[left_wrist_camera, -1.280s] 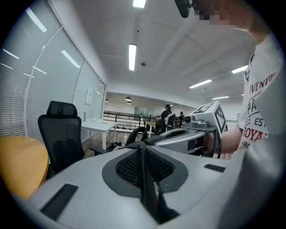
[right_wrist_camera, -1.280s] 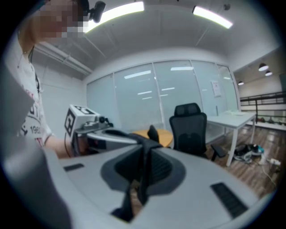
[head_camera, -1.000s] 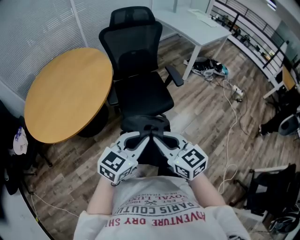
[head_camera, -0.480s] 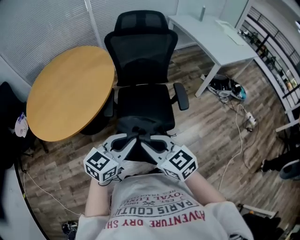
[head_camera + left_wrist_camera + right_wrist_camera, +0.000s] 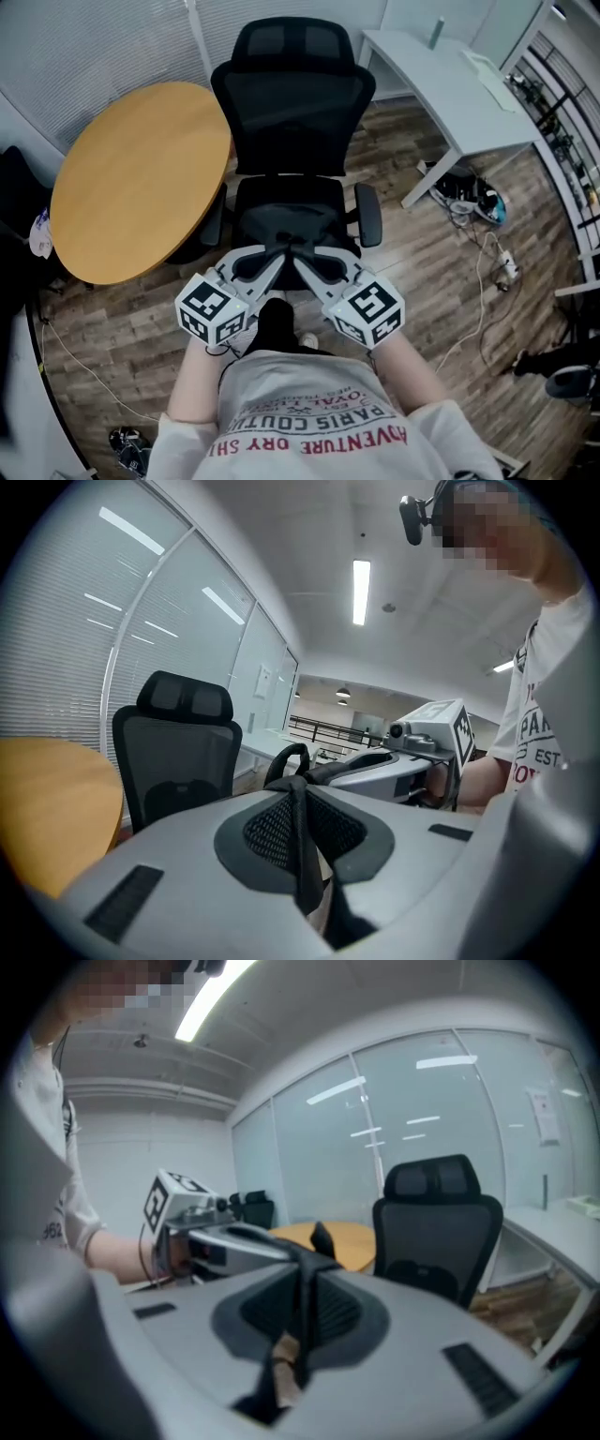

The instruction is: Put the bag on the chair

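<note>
A black office chair (image 5: pixel 291 103) stands straight ahead, its seat (image 5: pixel 253 197) facing me. The black bag (image 5: pixel 291 228) hangs bunched over the front of the seat. Both grippers meet above it: the left gripper (image 5: pixel 273 255) and the right gripper (image 5: pixel 306 255) are each shut on a bag strap. In the left gripper view the black strap (image 5: pixel 298 841) runs between the jaws, with a handle loop (image 5: pixel 284 759) beyond. The right gripper view shows the strap (image 5: pixel 305 1312) pinched in its jaws too. Whether the bag rests on the seat is hidden.
A round wooden table (image 5: pixel 131 178) stands close to the chair's left side. A white desk (image 5: pixel 450 84) stands at the back right, with shoes and cables (image 5: pixel 473 202) on the wood floor beneath it. The chair's armrest (image 5: pixel 369 214) juts out on the right.
Both grippers, still shut on the straps, have carried the bag forward from in front of the chair to over the seat's front. The chair now sits nearer and more centred.
</note>
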The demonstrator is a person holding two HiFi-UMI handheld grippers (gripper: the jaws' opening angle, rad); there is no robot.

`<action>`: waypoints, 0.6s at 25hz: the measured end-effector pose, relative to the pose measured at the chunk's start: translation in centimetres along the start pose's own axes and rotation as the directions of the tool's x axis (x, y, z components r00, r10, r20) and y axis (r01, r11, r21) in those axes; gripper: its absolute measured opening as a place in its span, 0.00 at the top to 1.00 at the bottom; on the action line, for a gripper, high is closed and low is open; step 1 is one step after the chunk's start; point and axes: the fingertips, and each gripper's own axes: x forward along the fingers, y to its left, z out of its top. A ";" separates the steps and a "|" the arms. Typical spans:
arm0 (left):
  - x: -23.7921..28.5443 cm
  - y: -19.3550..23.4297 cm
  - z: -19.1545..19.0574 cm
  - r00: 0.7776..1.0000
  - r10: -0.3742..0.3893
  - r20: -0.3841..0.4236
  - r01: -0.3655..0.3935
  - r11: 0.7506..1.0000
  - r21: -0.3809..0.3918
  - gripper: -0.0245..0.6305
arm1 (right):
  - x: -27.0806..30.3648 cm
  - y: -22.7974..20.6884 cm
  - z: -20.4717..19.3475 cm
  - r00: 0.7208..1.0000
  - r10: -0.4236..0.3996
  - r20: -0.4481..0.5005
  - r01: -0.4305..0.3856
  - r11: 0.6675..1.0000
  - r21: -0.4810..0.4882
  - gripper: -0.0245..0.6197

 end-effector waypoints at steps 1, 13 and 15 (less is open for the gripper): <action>1.0 0.7 0.3 1.000 -0.003 -0.006 0.003 1.000 0.006 0.88 | 0.5 -1.4 0.3 1.000 -0.009 0.001 0.009 1.000 0.013 0.88; 7.5 12.5 3.9 0.985 -0.150 -0.082 0.153 0.988 0.028 0.88 | 9.7 -11.8 4.2 0.997 -0.074 -0.010 0.075 0.995 0.069 0.88; 8.5 14.4 4.2 0.981 -0.167 -0.095 0.171 0.985 0.038 0.88 | 11.3 -13.2 4.6 0.996 -0.091 -0.011 0.092 0.993 0.070 0.88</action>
